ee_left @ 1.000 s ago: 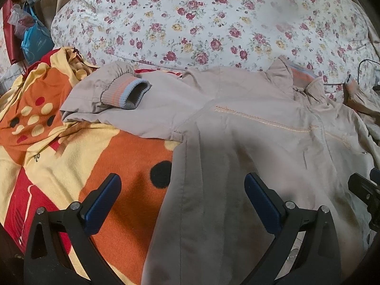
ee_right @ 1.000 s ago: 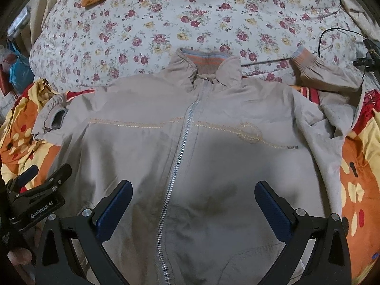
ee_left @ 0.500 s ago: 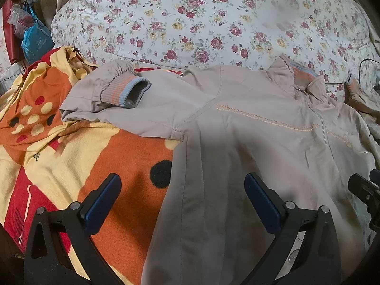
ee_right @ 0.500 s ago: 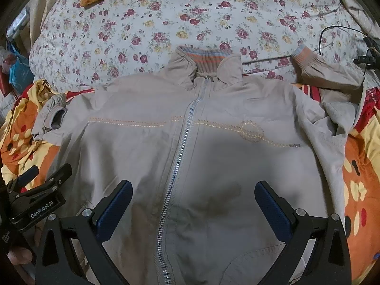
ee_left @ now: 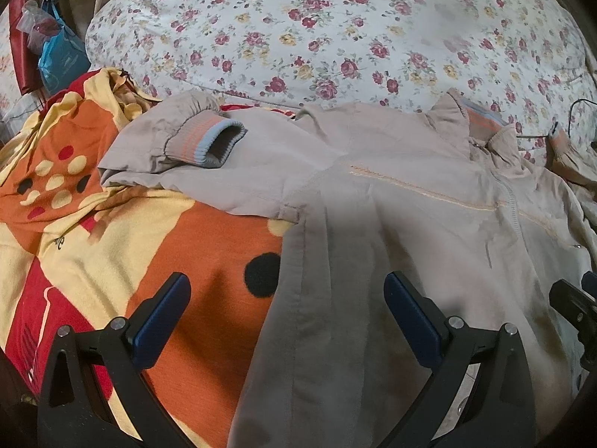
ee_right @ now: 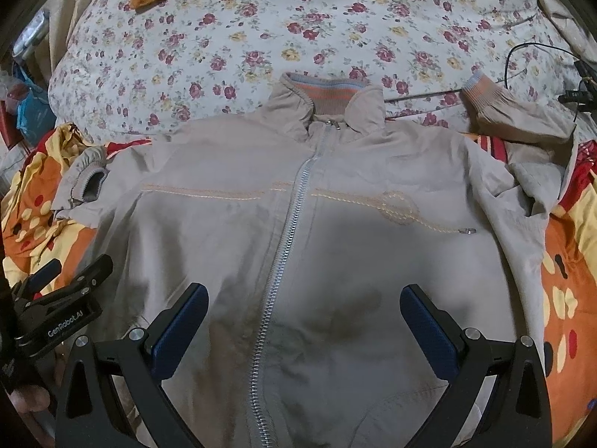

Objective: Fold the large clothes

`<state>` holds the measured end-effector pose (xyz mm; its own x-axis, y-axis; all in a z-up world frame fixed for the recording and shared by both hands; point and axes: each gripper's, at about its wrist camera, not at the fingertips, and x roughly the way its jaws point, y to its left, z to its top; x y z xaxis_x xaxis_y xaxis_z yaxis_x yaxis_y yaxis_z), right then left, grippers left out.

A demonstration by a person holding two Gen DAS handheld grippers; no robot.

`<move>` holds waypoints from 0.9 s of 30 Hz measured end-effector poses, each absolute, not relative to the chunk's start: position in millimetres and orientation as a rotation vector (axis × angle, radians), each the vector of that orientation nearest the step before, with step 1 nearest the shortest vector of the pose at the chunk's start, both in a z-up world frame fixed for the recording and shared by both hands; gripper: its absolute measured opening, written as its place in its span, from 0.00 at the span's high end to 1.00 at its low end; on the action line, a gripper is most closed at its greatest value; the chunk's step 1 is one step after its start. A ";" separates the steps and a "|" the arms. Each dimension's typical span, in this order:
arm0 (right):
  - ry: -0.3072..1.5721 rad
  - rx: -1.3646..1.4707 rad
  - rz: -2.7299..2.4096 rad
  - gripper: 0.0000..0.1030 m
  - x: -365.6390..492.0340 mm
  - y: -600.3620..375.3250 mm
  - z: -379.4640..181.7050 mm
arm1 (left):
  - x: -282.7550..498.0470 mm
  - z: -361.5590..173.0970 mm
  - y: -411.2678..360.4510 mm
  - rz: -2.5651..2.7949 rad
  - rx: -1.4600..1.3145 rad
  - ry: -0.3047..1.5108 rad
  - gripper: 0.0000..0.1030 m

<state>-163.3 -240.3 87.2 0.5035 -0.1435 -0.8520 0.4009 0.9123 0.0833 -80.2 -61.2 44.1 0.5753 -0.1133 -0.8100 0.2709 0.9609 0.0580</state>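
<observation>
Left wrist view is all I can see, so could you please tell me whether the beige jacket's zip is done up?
Observer: Yes. The silver zip on the beige zip-up jacket is closed right up to the collar.
Operator: Thank you. How does the far sleeve lie?
Observer: The sleeve on the right gripper's side is bent back on itself, with its striped ribbed cuff at the edge of the floral quilt.
Operator: And the right gripper?
Observer: The right gripper has its jaws wide apart, either side of the zip over the jacket's lower front, holding nothing.
</observation>
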 end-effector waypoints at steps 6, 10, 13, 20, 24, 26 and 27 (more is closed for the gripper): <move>0.991 0.279 -0.326 0.00 -161.6 -240.4 87.0 | -79.5 42.7 -62.7 -0.221 0.191 0.938 0.00; 0.984 0.277 -0.318 0.00 -159.5 -241.2 84.6 | -78.4 40.1 -63.2 -0.214 0.199 0.946 0.00; 0.983 0.269 -0.308 0.00 -157.0 -240.3 81.8 | -77.2 39.2 -62.7 -0.205 0.198 0.947 0.00; 0.967 0.241 -0.285 0.00 -153.2 -236.3 79.6 | -73.4 38.4 -61.5 -0.209 0.192 0.972 0.00; 0.962 0.240 -0.281 0.00 -154.1 -239.2 80.8 | -60.1 55.2 -47.0 -0.211 0.149 0.979 0.00; 0.961 0.256 -0.281 0.00 -155.5 -242.4 81.3 | -49.9 63.3 -39.6 -0.179 0.153 0.963 0.00; 0.960 0.265 -0.280 0.00 -156.4 -244.0 81.4 | -39.3 69.2 -33.9 -0.148 0.168 0.950 0.00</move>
<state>-156.4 -244.0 81.4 0.5429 -0.1163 -0.8317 0.3492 0.9319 0.0976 -39.3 -33.9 69.2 0.5733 -0.0519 -0.8177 0.1993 0.9768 0.0777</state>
